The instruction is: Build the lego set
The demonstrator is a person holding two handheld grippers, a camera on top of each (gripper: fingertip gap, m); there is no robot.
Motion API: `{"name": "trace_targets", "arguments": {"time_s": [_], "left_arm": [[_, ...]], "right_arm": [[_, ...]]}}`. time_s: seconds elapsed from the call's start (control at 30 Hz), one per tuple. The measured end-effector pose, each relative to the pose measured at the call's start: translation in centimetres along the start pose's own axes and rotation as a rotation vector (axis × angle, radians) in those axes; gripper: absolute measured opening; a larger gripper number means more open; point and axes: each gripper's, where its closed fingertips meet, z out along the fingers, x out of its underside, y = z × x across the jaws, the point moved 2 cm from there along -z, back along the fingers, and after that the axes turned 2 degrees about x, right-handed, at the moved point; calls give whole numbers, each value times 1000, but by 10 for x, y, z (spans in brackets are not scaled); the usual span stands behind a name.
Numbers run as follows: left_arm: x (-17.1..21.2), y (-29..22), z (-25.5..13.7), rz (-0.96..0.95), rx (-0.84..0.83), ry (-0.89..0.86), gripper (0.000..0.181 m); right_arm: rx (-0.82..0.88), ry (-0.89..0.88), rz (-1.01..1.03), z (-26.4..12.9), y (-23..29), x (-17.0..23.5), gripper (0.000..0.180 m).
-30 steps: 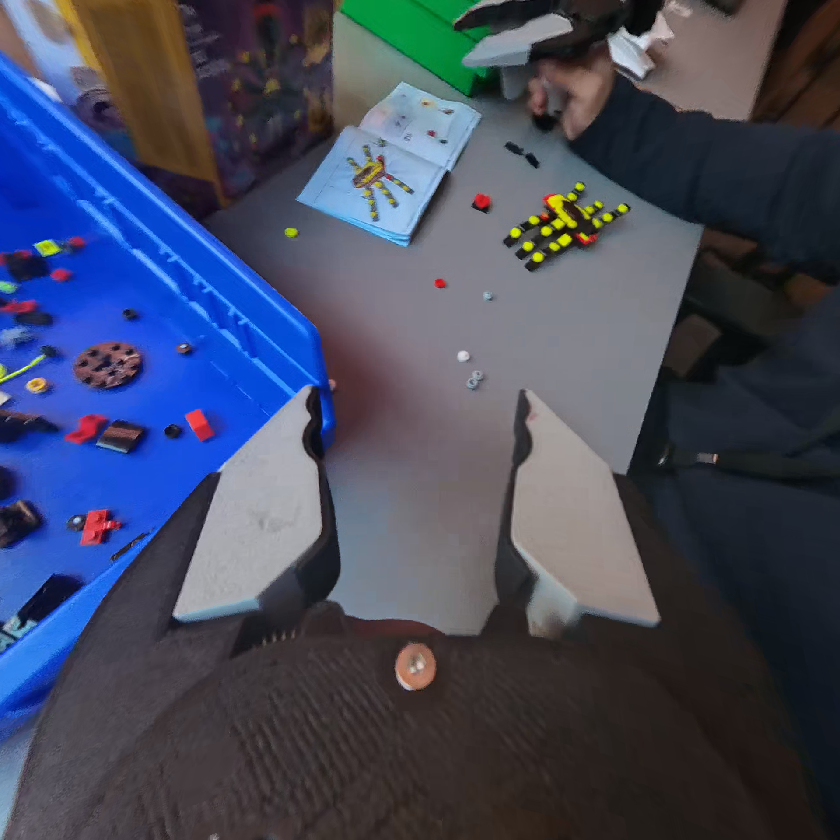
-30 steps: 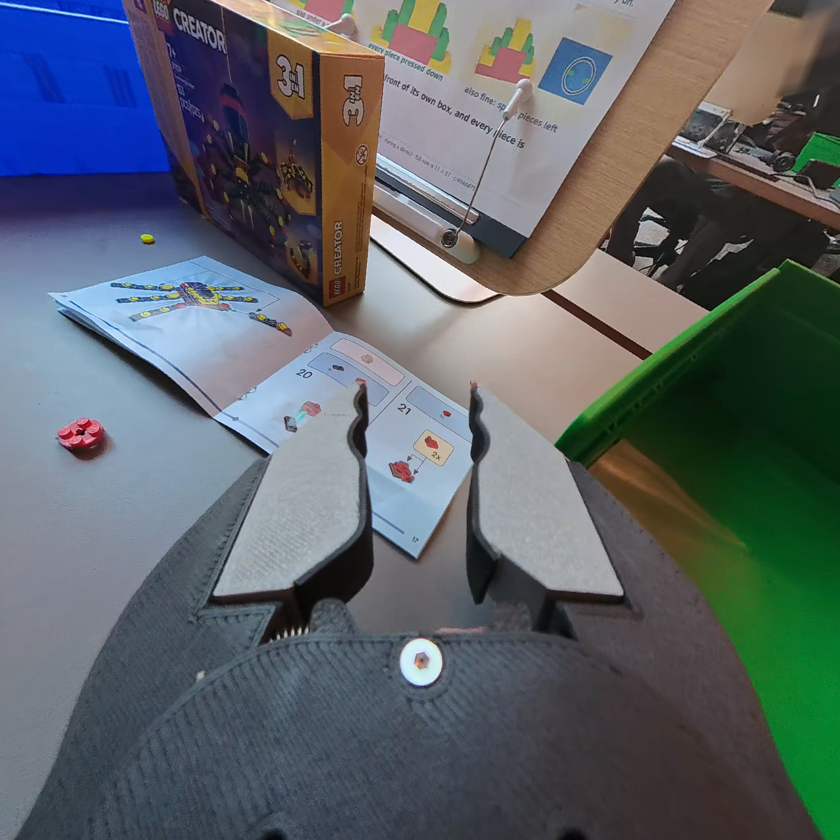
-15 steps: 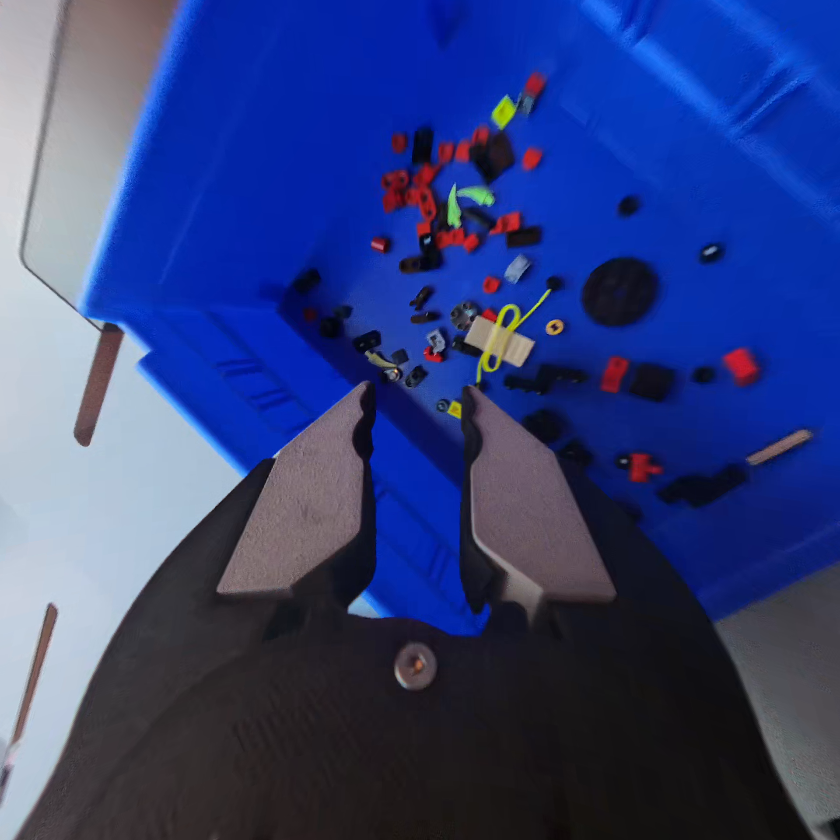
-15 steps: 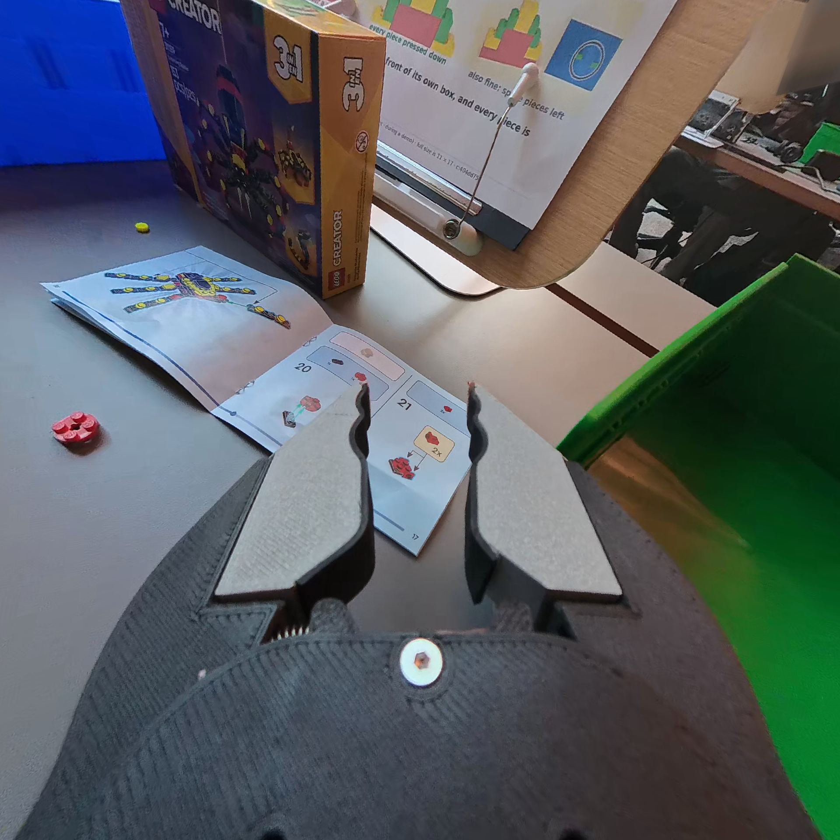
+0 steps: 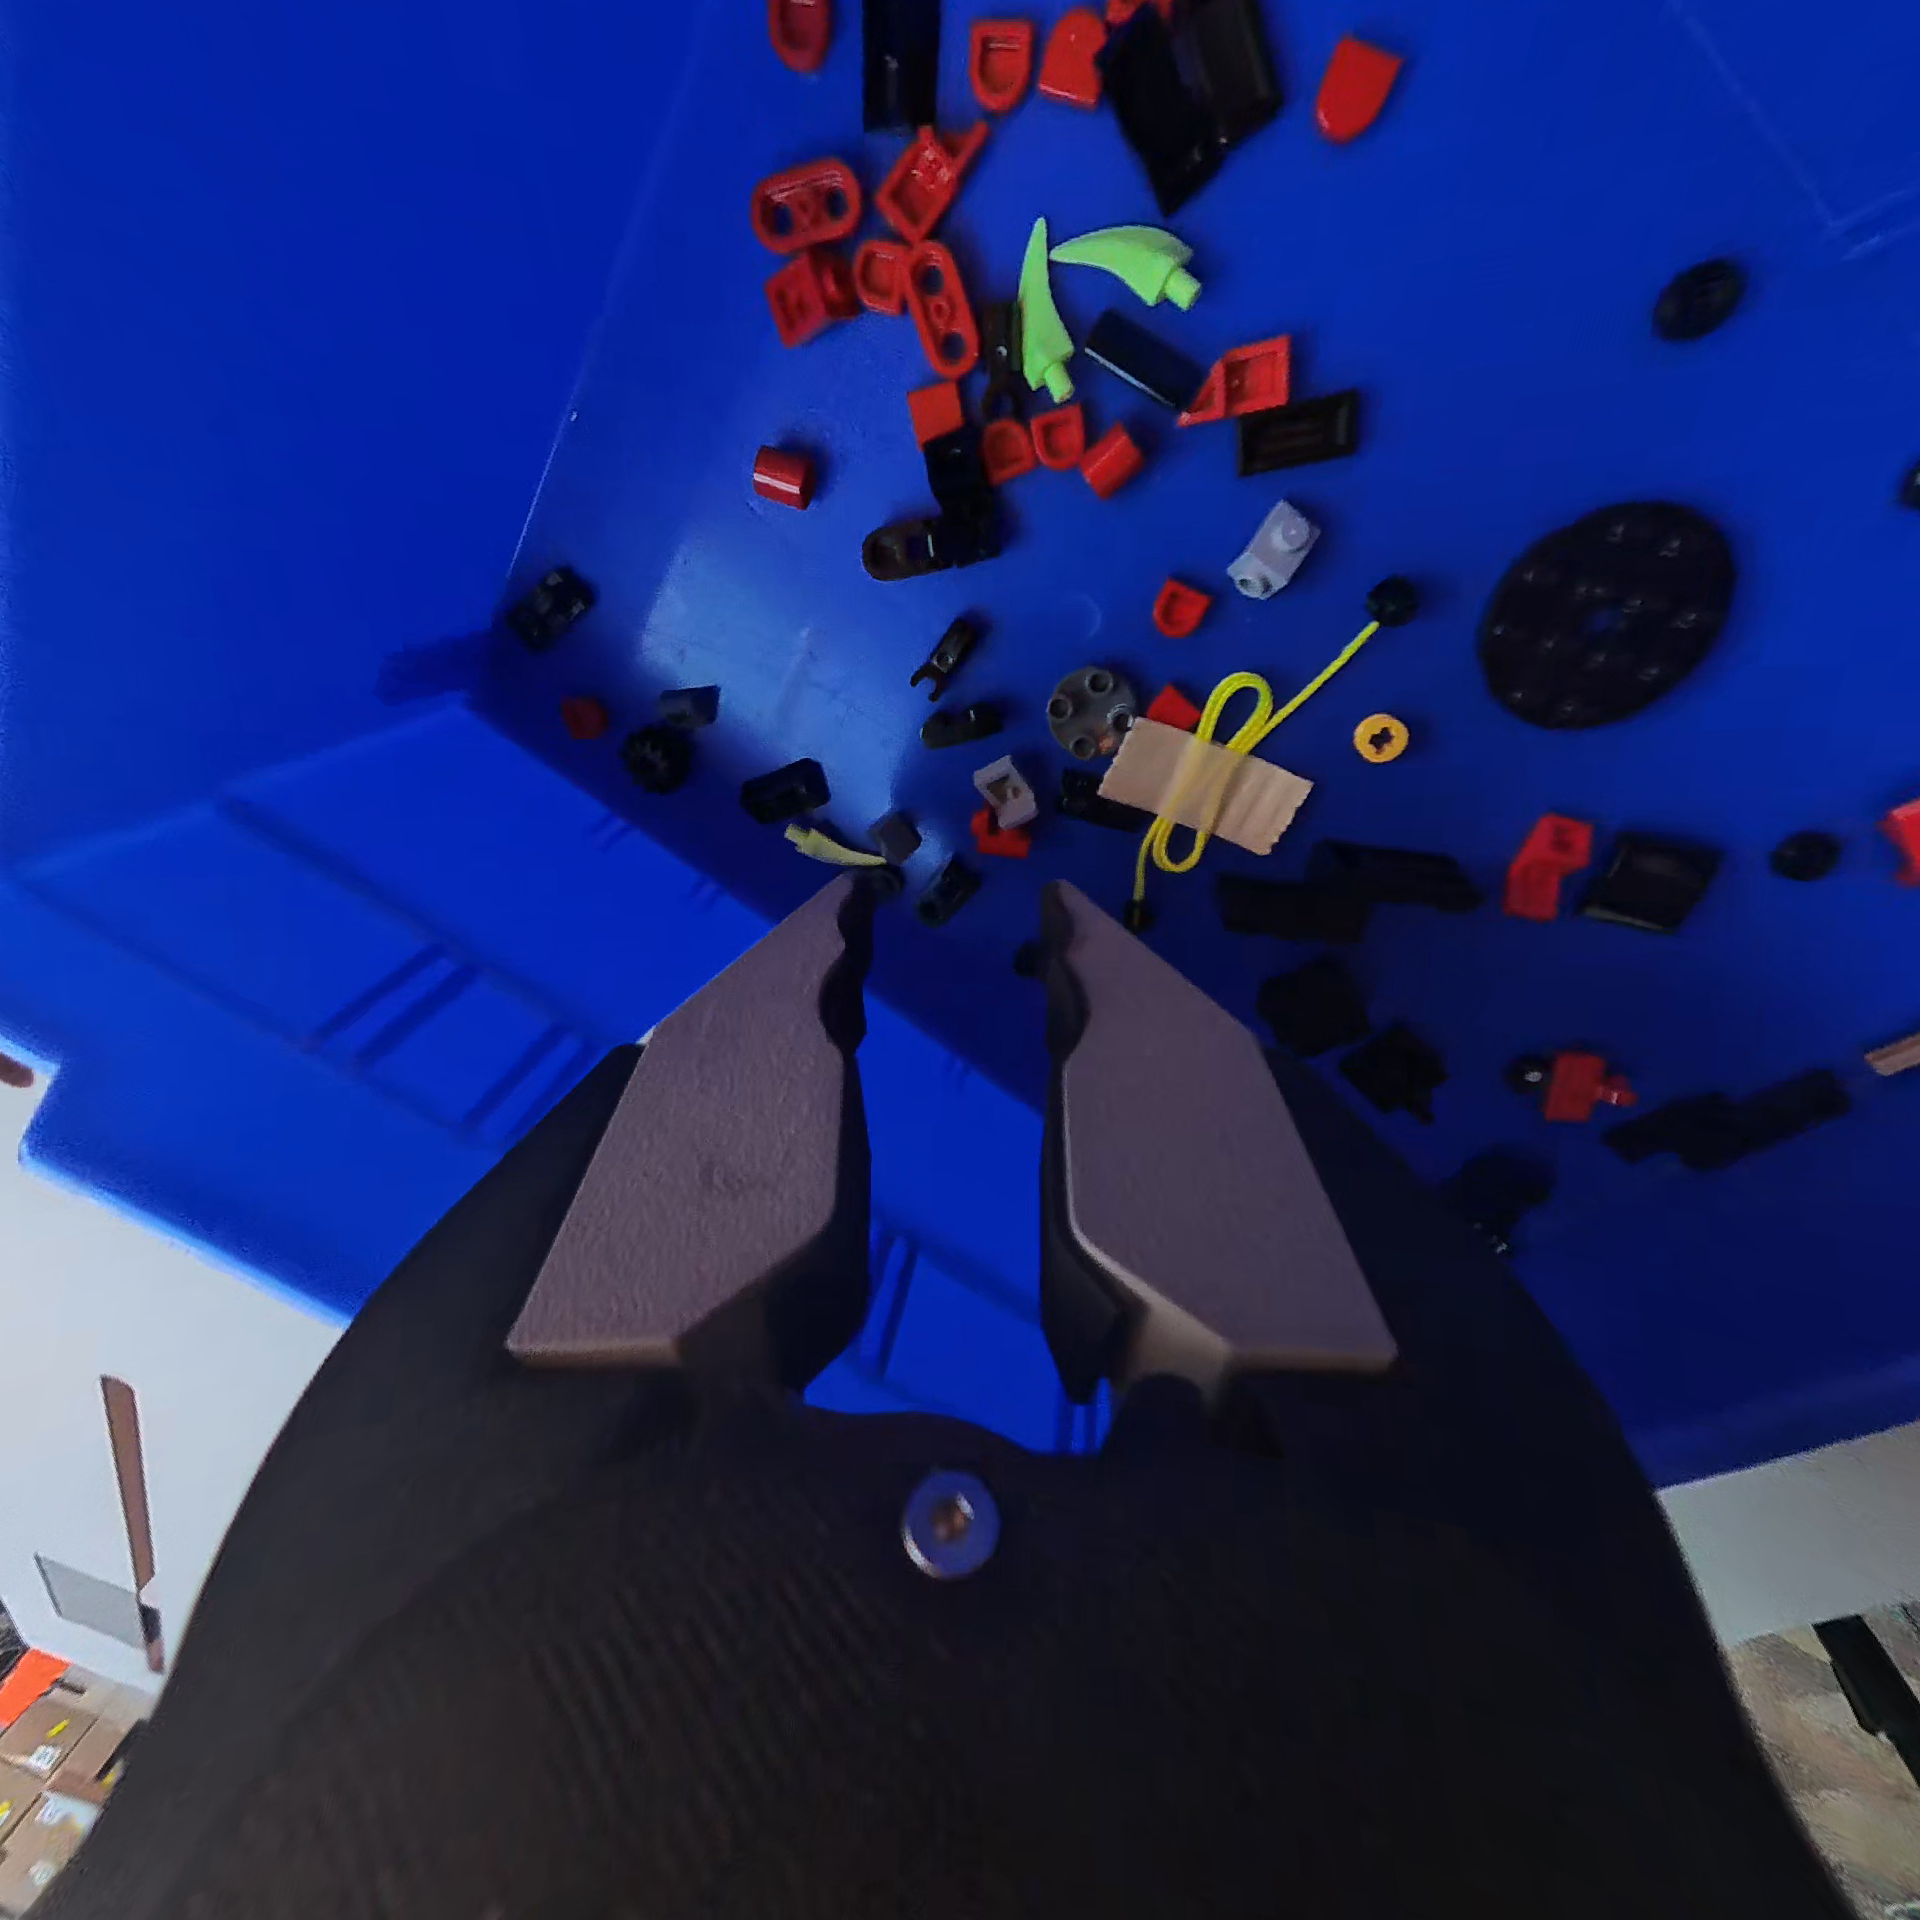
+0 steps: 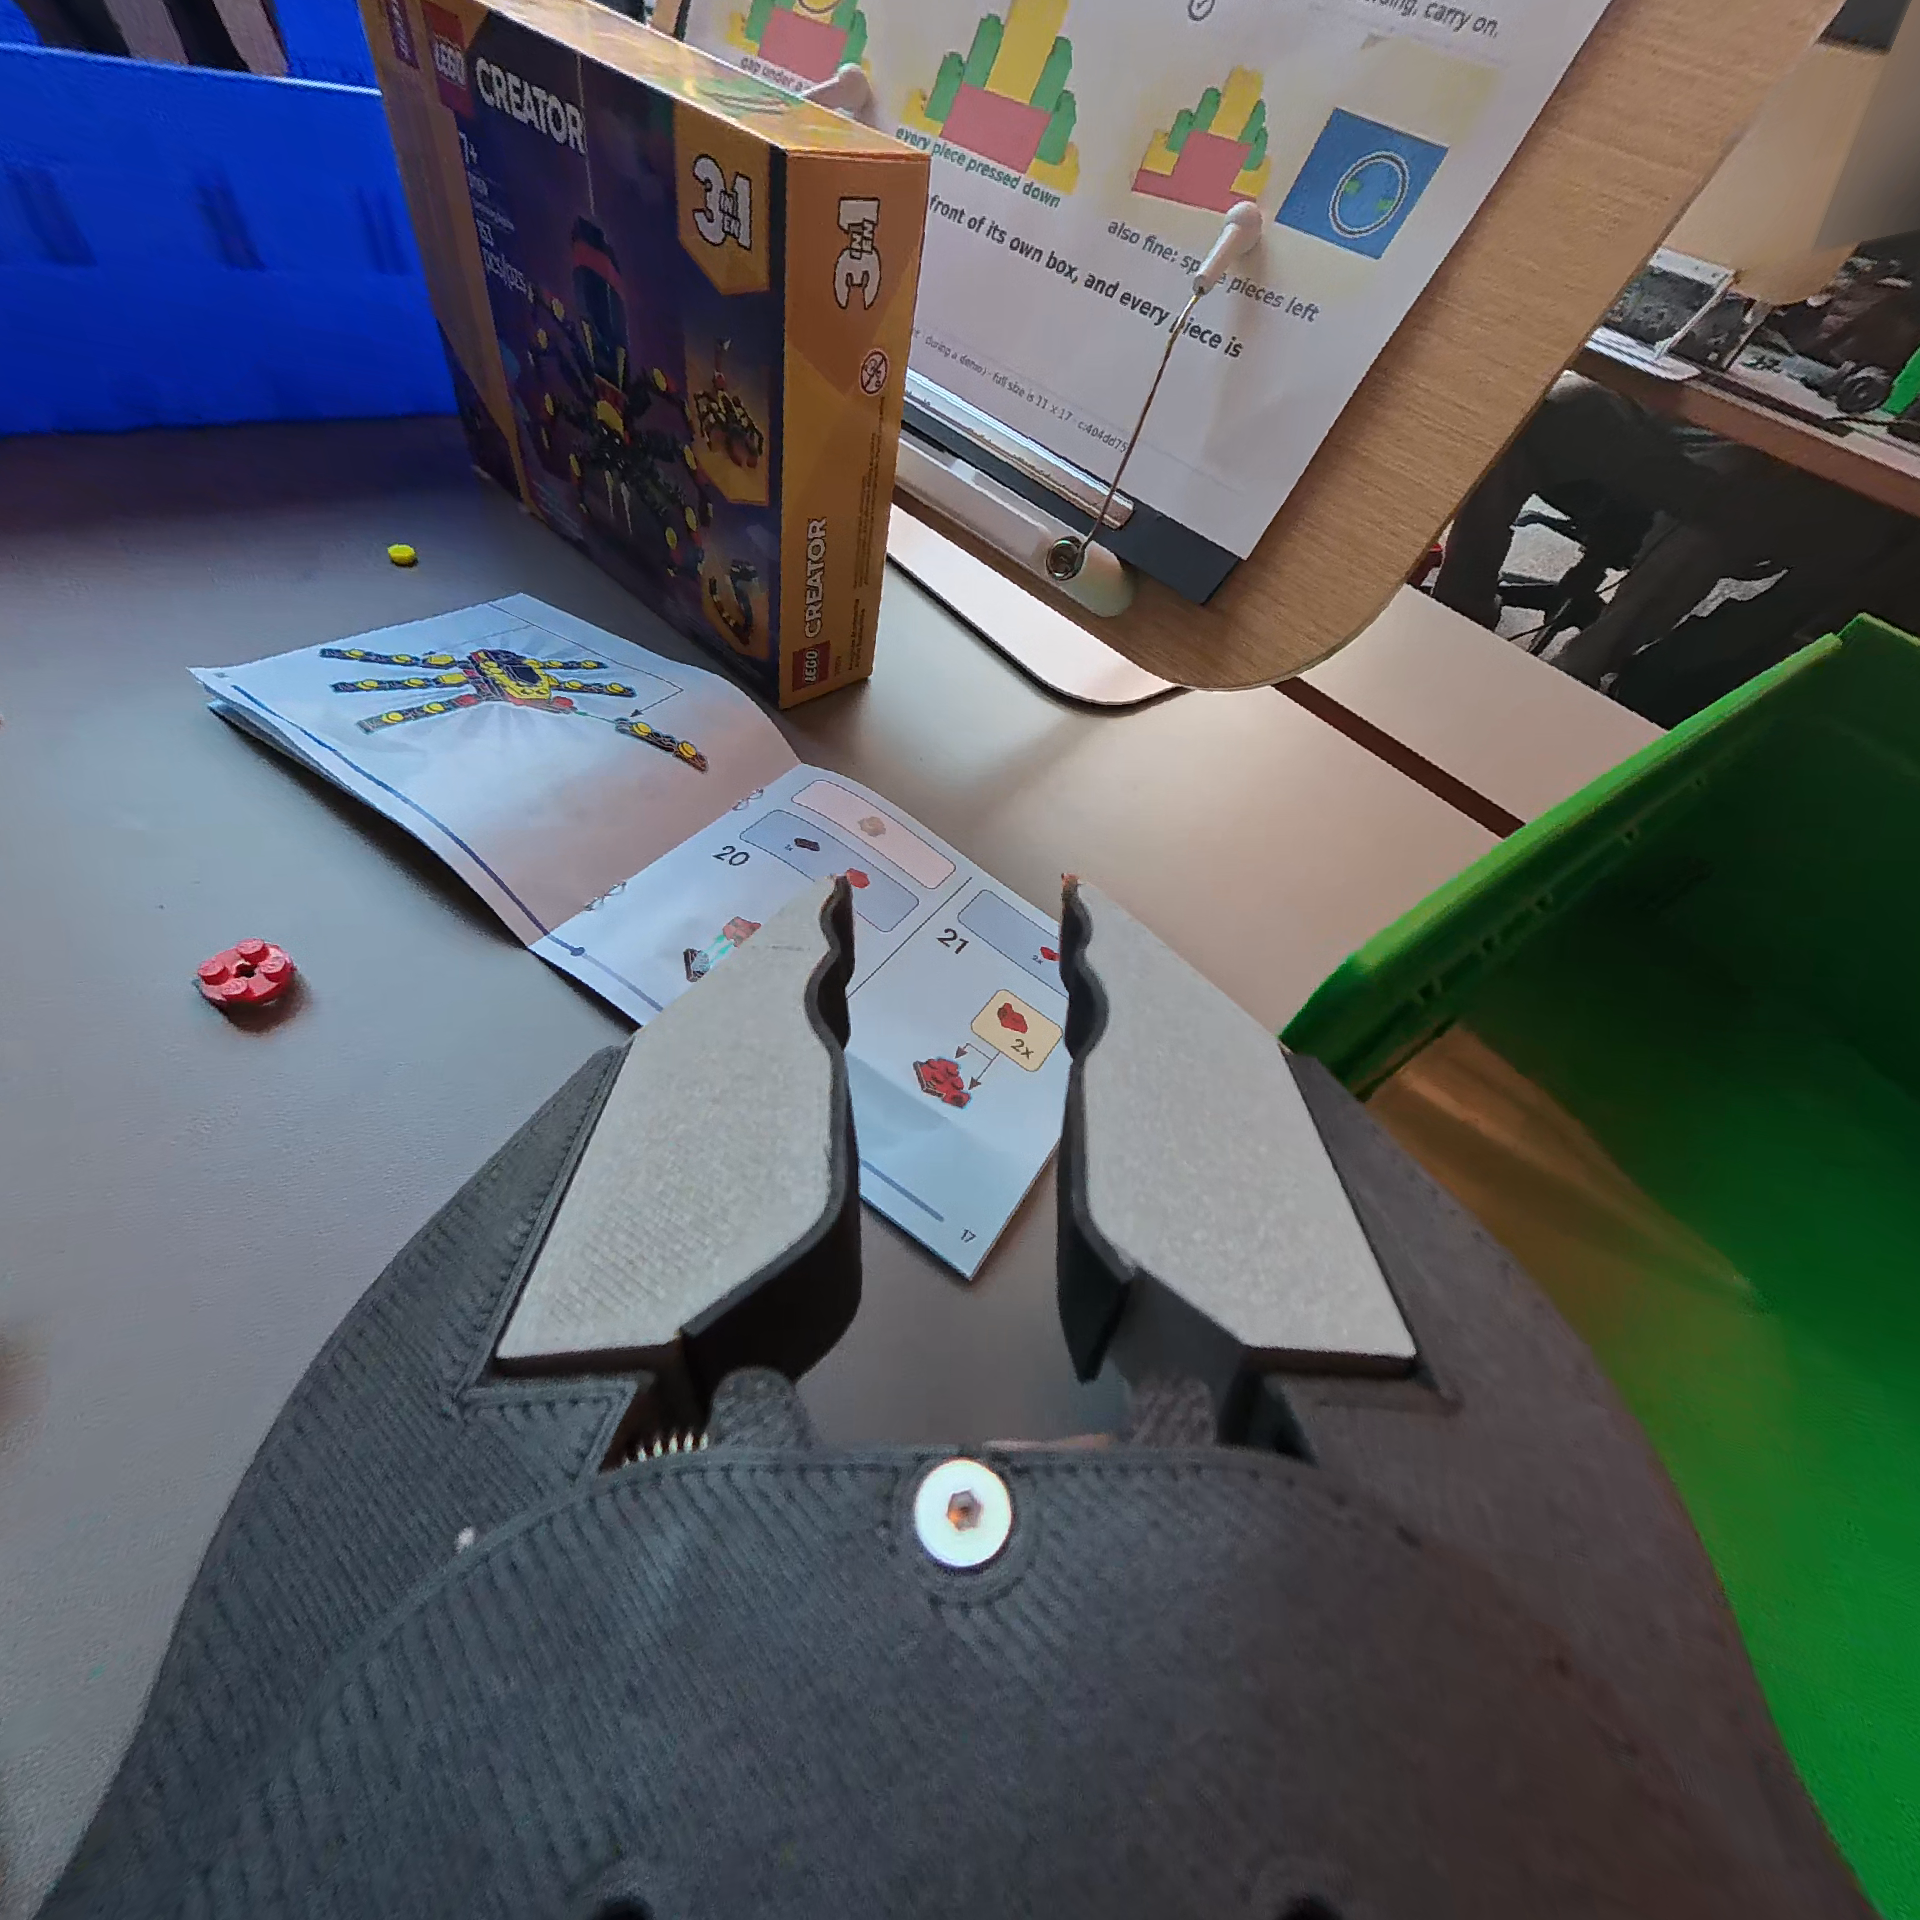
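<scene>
Left gripper (image 5: 951, 899), fingers apart & empty, hangs over blue bin (image 5: 312, 935) crowded w/ loose lego pieces (image 5: 997, 416) toward 12 o'clock, so it could pinch two; right gripper (image 6: 951, 883), also apart & empty, sits over booklet (image 6: 520, 748).

a grey table (image 6: 312, 1195) is carrying an open booklet (image 6: 582, 790), a box (image 6: 665, 343) standing upright just behind it, a red round piece (image 6: 246, 972) lying apart to the booklet's left, a tiny yellow stud (image 6: 402, 555), a blue bin (image 6: 187, 260) and a green bin (image 6: 1621, 935).
</scene>
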Motion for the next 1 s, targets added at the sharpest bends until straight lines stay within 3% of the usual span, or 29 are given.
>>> {"name": "trace_targets", "arguments": {"time_s": [0.47, 0.57, 0.73, 0.93, 1.0], "left_arm": [[-4, -1, 10, 16, 18, 54, 23], [-3, 4, 10, 8, -7, 61, 0], [3, 1, 5, 11, -23, 64, 0], [-2, 0, -2, -55, -1, 5, 22], [-8, 1, -1, -95, 10, -24, 19]], "right_arm": [[-20, -37, 25, -4, 0, -4, 34], [-20, -39, 22, -4, 0, -4, 33], [-30, -42, 22, -4, 2, -5, 33], [-44, -53, 33, -5, 4, -6, 32], [-43, -56, 34, -6, 4, -6, 31]]}}
